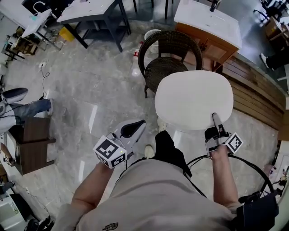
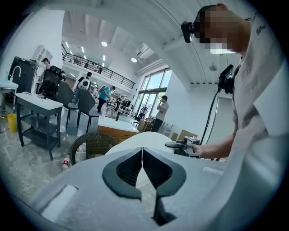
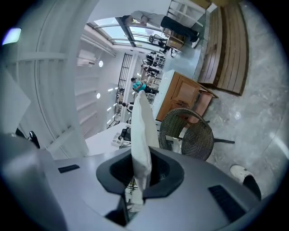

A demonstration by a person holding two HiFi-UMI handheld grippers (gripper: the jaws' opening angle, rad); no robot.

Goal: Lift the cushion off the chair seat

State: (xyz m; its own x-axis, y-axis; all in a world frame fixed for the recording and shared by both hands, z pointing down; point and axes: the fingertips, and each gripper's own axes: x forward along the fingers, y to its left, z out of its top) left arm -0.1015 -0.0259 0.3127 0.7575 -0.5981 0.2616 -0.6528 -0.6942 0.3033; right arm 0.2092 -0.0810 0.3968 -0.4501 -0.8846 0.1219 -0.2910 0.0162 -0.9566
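Note:
The white rounded cushion [image 1: 194,99] hangs in the air above and in front of the dark wicker chair [image 1: 168,50], clear of its seat. My right gripper [image 1: 216,119] is shut on the cushion's near edge. In the right gripper view the cushion [image 3: 141,135] stands edge-on between the jaws of that gripper [image 3: 137,182], with the chair [image 3: 188,133] beyond it. My left gripper [image 1: 139,125] is shut with nothing in it, lower left of the cushion and apart from it. The left gripper view shows that gripper [image 2: 142,151] with its jaws together, the cushion [image 2: 146,138] ahead.
A wooden cabinet with a white top [image 1: 212,27] stands behind the chair, and a slatted wooden platform [image 1: 253,90] lies to the right. A grey table [image 1: 90,11] is at the back left. A seated person's leg [image 1: 27,110] and a brown stool [image 1: 34,144] are at the left.

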